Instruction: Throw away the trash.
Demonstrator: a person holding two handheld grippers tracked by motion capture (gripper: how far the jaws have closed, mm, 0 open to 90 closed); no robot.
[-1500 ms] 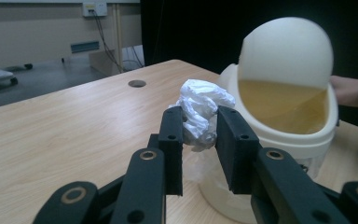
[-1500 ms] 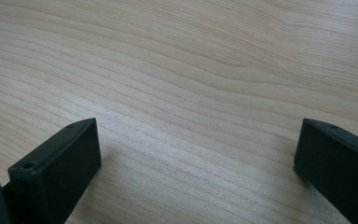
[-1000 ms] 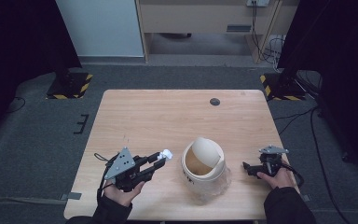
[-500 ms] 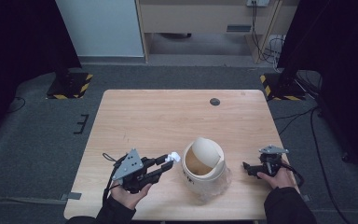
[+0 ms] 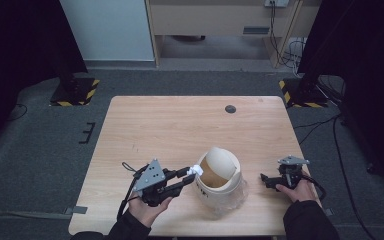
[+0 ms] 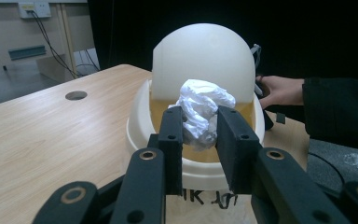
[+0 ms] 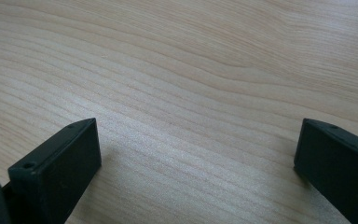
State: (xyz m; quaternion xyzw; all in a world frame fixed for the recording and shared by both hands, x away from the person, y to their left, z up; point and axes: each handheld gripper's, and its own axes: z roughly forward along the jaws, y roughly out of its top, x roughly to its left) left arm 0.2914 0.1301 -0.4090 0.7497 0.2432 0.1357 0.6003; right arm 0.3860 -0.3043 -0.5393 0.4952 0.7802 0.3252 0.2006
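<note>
A cream swing-lid bin (image 5: 219,181) stands near the table's front edge, its domed lid (image 6: 203,63) tipped back so the brown inside shows. My left gripper (image 5: 189,176) is shut on a crumpled white paper wad (image 5: 196,170) and holds it right at the bin's left rim; in the left gripper view the paper wad (image 6: 200,112) sits pinched between the jaws in front of the opening. Right of the bin, my right gripper (image 5: 266,180) rests low over the wood. Its jaws (image 7: 200,154) stand wide apart with bare table between them.
A clear plastic liner (image 5: 235,197) bulges around the bin's base. A small dark hole (image 5: 230,109) marks the wooden table (image 5: 170,125) near its far edge. Black stands with yellow-striped feet (image 5: 75,92) flank the table on the grey floor.
My left gripper has carried the paper wad rightward across the table up to the bin's rim. The right gripper and the bin have stayed put.
</note>
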